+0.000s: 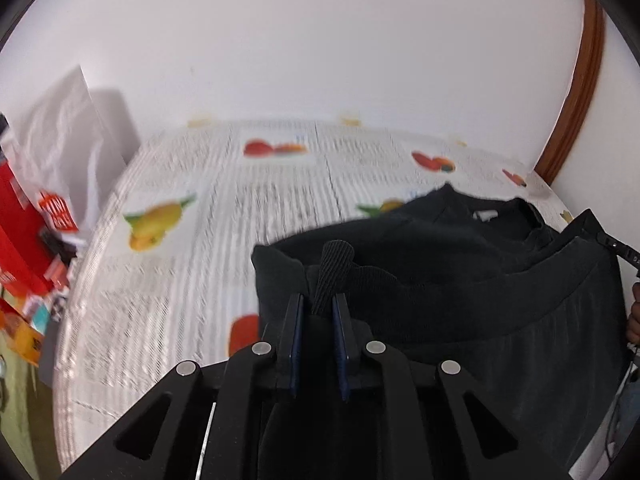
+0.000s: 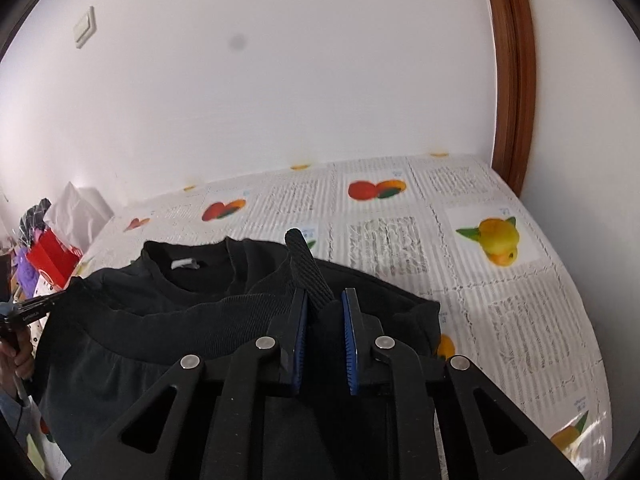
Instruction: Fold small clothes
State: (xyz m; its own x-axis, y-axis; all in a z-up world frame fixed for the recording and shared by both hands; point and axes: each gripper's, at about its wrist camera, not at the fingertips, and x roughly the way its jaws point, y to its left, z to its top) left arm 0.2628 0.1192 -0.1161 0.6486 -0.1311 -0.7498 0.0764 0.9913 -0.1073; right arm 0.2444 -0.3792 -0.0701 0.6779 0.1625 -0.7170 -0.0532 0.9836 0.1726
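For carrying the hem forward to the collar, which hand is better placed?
Neither alone: left tool and right tool each pinch the ribbed hem of the black knitted sweater. Probably move both together.

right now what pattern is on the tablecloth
White tablecloth with printed fruit pictures and grey text blocks; clearest in the right wrist view.

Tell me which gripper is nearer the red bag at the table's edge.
Left. The left gripper pinches the black garment's ribbed hem on the side facing the red bag; the right gripper grips the hem's far end, the garment lying between.
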